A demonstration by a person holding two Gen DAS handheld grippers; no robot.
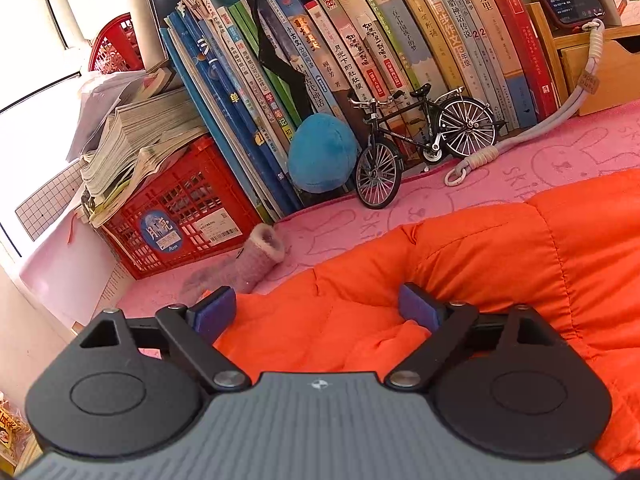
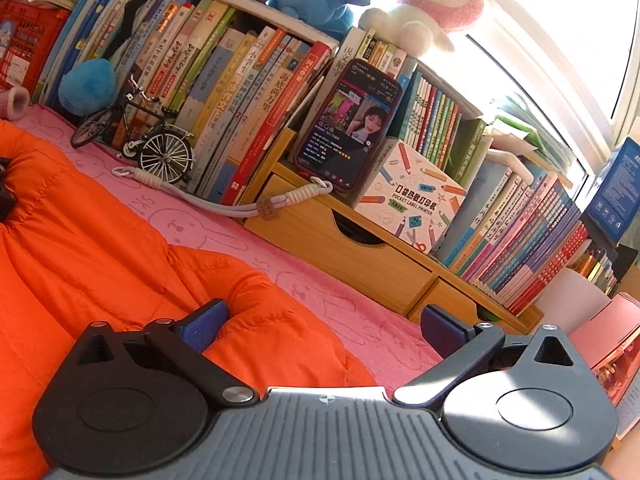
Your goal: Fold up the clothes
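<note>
Orange quilted jacket (image 1: pixel 500 264) lies bunched on the pink bunny-print cover (image 1: pixel 552 148) — both grippers over it, jaws spread wide, gripping nothing: left gripper (image 1: pixel 316 308) above a fold, right gripper (image 2: pixel 324 324) at the jacket's edge. Behind stand books (image 1: pixel 360 52) and a toy bicycle (image 1: pixel 420 140).

A pink bunny-print cloth (image 1: pixel 560 152) covers the table. Behind it, rows of books (image 1: pixel 360 60) lean against each other beside a wooden drawer unit (image 2: pixel 360 256) and a red plastic crate (image 1: pixel 180 216). Bright daylight floods through the window (image 2: pixel 560 20) on the right.
</note>
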